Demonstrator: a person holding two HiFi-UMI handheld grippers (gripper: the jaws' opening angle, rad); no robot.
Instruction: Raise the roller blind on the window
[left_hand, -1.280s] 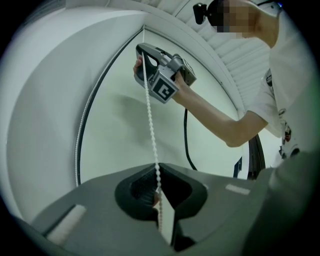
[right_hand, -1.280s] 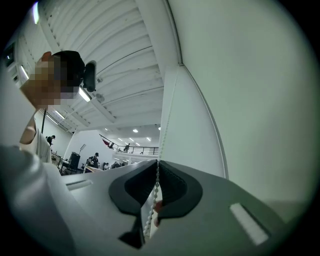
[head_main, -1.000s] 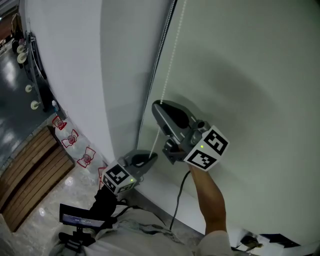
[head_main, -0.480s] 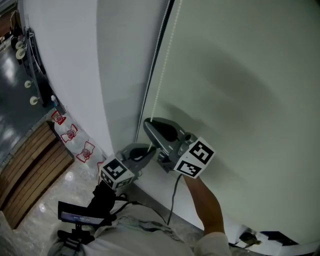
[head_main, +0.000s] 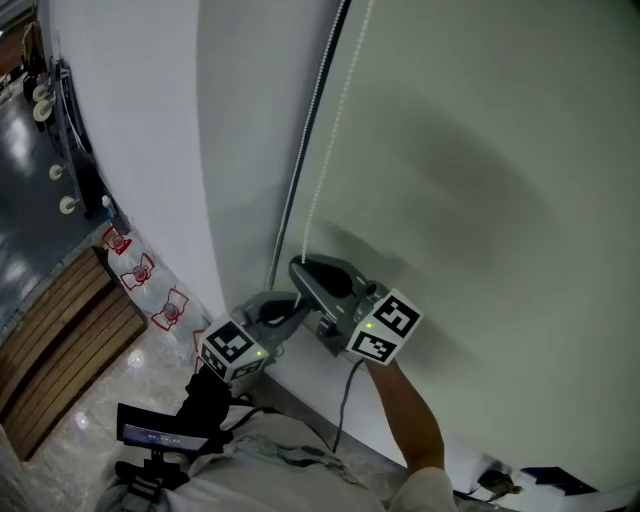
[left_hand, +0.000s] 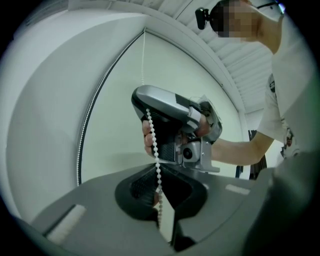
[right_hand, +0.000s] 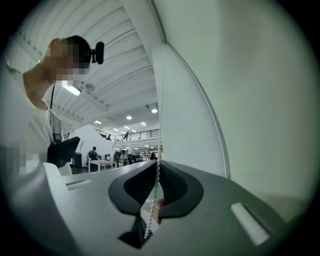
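Raising the roller blind (head_main: 480, 200) by its bead chain (head_main: 331, 150), shown during hand-over-hand work on the chain. Both grippers sit on the same strand at the blind's left edge in the head view, with the right gripper (right_hand: 156, 185) just above the left gripper (left_hand: 159, 192) and very near it. The left jaws are pressed together, pinching the chain between them. The right jaws have just been easing apart slightly; the chain runs between their pads, which appear to bear on it at the tips. The pale fabric covers the window as far down as the head view reaches, and no uncovered glass shows. Judged from this, the raising is at an early stage, and most of the chain pulling appears to remain.
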